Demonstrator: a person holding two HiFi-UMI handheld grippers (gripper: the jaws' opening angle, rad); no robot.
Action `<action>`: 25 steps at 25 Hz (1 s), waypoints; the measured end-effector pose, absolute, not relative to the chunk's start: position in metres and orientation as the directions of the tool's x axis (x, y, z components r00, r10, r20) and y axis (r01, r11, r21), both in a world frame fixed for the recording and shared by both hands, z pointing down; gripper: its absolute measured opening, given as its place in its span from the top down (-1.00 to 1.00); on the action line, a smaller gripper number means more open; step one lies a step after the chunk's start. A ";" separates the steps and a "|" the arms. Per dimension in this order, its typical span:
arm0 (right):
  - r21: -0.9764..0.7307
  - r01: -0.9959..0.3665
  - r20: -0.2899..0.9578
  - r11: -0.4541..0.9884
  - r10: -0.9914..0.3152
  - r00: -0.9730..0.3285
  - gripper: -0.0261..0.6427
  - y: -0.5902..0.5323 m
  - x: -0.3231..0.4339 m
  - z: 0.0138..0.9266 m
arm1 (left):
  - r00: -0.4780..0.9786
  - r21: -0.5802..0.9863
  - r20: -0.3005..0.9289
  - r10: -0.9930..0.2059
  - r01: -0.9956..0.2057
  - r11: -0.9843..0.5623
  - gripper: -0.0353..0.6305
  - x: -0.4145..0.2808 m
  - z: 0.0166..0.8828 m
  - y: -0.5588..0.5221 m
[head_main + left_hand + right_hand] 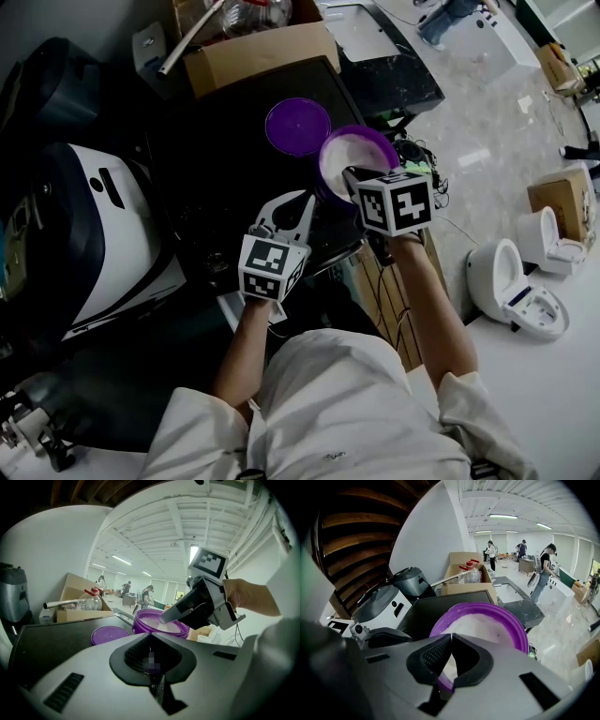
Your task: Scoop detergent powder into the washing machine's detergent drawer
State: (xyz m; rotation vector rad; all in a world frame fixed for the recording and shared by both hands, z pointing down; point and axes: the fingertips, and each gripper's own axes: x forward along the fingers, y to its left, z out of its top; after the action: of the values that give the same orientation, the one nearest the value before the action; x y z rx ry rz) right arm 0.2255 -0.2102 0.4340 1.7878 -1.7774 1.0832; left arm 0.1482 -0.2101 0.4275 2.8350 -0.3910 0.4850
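Head view, and both grippers are up over the black surface (pixel 216 159). The right gripper (pixel 350 174) leans in over the near rim of the purple tub (pixel 377 139), nose down at the white detergent powder (pixel 342 159) that fills it.

Right gripper view backs that up. The jaw tips are pinched together right at the tub's edge, and powder glares white through the slot behind them (whether a scoop sits in there, I can't make out).

The left gripper (pixel 306 199) hangs just beside the tub, on its left and on the person's side of it. The left gripper view shows its jaws clamped tip to tip, with nothing I can identify between them.

The purple lid (pixel 298 126) lies flat on the black surface, just beside the tub, on the far left of it. Beyond that sits a cardboard box (pixel 253 52) with a clear bottle (pixel 251 14) inside. Over at the far left stands a white-and-black appliance (pixel 112 244).
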 end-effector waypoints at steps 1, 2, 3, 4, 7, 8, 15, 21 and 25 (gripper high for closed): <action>-0.241 -0.964 0.746 -0.112 -0.657 -0.110 0.90 -0.211 0.224 0.434 | 0.910 0.188 0.353 -0.218 -0.297 -0.936 0.83 0.148 0.427 -0.210; -0.244 -0.964 0.746 -0.110 -0.656 -0.114 0.90 -0.211 0.223 0.433 | 0.911 0.189 0.351 -0.216 -0.295 -0.937 0.83 0.148 0.427 -0.210; -0.249 -0.962 0.747 -0.109 -0.654 -0.119 0.90 -0.211 0.221 0.433 | 0.912 0.190 0.349 -0.214 -0.293 -0.937 0.83 0.148 0.427 -0.210; -0.259 -0.960 0.747 -0.108 -0.652 -0.128 0.90 -0.211 0.219 0.433 | 0.913 0.191 0.348 -0.212 -0.291 -0.937 0.83 0.148 0.427 -0.210; -0.286 -0.953 0.742 -0.104 -0.653 -0.151 0.90 -0.211 0.217 0.435 | 0.916 0.197 0.344 -0.206 -0.285 -0.938 0.83 0.148 0.427 -0.209; -0.297 -0.949 0.738 -0.103 -0.655 -0.160 0.90 -0.211 0.217 0.435 | 0.916 0.198 0.344 -0.205 -0.284 -0.938 0.83 0.148 0.427 -0.209; -0.384 -0.918 0.696 -0.096 -0.684 -0.220 0.90 -0.212 0.215 0.425 | 0.919 0.201 0.340 -0.198 -0.277 -0.940 0.83 0.148 0.427 -0.208; -0.455 -0.886 0.651 -0.094 -0.713 -0.259 0.90 -0.213 0.212 0.420 | 0.919 0.199 0.343 -0.195 -0.273 -0.941 0.83 0.147 0.428 -0.207; -0.506 -0.857 0.620 -0.098 -0.733 -0.282 0.90 -0.213 0.212 0.417 | 0.919 0.199 0.344 -0.192 -0.272 -0.942 0.83 0.146 0.428 -0.207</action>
State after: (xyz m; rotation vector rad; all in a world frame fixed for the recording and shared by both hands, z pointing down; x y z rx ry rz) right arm 0.2115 -0.2129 0.4170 1.7903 -2.0085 1.3286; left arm 0.1464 -0.2068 0.4283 2.8361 -0.3483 0.4733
